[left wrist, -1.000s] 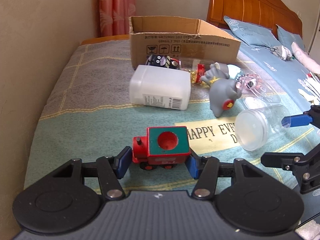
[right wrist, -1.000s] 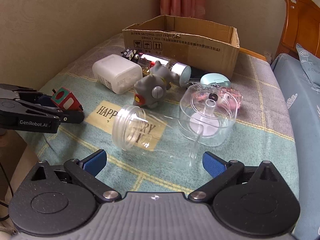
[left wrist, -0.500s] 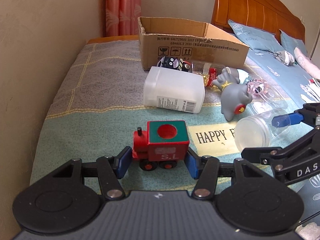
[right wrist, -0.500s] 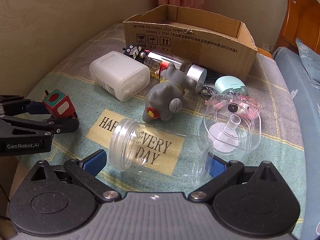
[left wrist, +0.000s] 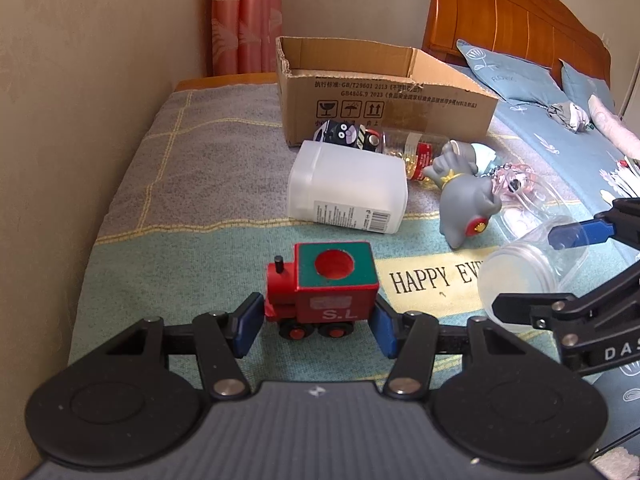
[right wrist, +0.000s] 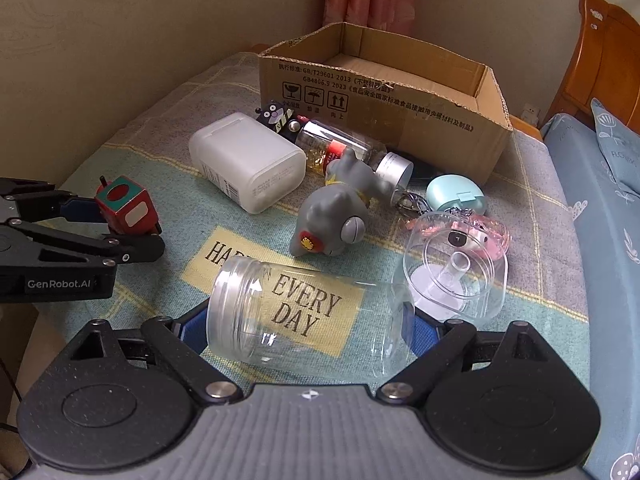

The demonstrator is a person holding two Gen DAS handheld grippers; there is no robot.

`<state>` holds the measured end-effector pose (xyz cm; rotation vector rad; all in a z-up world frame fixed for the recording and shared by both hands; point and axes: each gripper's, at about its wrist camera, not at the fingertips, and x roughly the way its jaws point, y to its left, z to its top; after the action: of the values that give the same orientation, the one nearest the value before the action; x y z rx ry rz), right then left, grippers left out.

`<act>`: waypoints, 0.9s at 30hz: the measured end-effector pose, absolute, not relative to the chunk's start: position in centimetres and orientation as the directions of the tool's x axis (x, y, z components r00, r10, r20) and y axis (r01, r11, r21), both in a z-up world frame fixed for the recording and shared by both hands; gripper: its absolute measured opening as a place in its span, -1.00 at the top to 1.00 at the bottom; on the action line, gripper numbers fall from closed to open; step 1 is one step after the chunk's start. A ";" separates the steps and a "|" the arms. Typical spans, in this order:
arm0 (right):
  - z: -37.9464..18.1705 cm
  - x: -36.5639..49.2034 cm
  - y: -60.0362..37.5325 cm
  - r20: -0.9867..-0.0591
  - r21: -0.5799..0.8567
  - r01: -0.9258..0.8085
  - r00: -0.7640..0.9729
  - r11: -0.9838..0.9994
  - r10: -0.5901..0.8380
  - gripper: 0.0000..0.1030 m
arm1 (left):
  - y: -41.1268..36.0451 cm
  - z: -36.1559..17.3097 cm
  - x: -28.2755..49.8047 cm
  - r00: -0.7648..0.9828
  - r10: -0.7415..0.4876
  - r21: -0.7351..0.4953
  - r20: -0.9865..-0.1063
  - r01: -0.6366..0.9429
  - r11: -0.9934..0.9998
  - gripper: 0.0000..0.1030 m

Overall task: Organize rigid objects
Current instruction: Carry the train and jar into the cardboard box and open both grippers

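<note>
Jar lies crosswise between your right claw's closing jaws.

Your right gripper (right wrist: 308,330) straddles the clear jar (right wrist: 308,312), mouth toward frame left; left gripper (left wrist: 316,326) clamps the toy train (left wrist: 326,292).

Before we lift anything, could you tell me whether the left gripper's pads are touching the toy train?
Touching. In the left wrist view, the left gripper has both blue pads pressed against the ends of the toy train, with no gap visible.
</note>
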<state>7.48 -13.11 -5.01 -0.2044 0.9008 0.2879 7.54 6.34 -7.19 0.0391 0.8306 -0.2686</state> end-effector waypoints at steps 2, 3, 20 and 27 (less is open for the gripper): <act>-4.3 7.2 -13.4 -0.784 -0.050 -0.344 0.595 0.938 0.176 -0.85 | 6.2 -6.7 7.5 0.645 -0.214 -0.064 -0.733 0.249 0.966 -0.08; -3.9 7.1 -13.7 -0.777 -0.046 -0.350 0.602 0.936 0.186 -0.86 | 6.2 -6.3 7.5 0.647 -0.211 -0.059 -0.732 0.249 0.967 -0.08; 4.3 13.0 -19.2 -0.615 -0.054 -0.359 0.747 0.932 0.252 -0.86 | 2.3 2.7 15.5 0.705 -0.215 -0.008 -0.676 0.284 0.959 -0.08; 5.0 19.4 -20.7 -0.595 -0.051 -0.329 0.769 0.943 0.236 -0.86 | -0.2 4.6 22.3 0.714 -0.208 0.033 -0.668 0.307 0.951 -0.08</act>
<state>19.41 -20.68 5.01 -0.1558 0.6230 0.3076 22.30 -0.17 4.56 0.1455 0.7214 -0.2863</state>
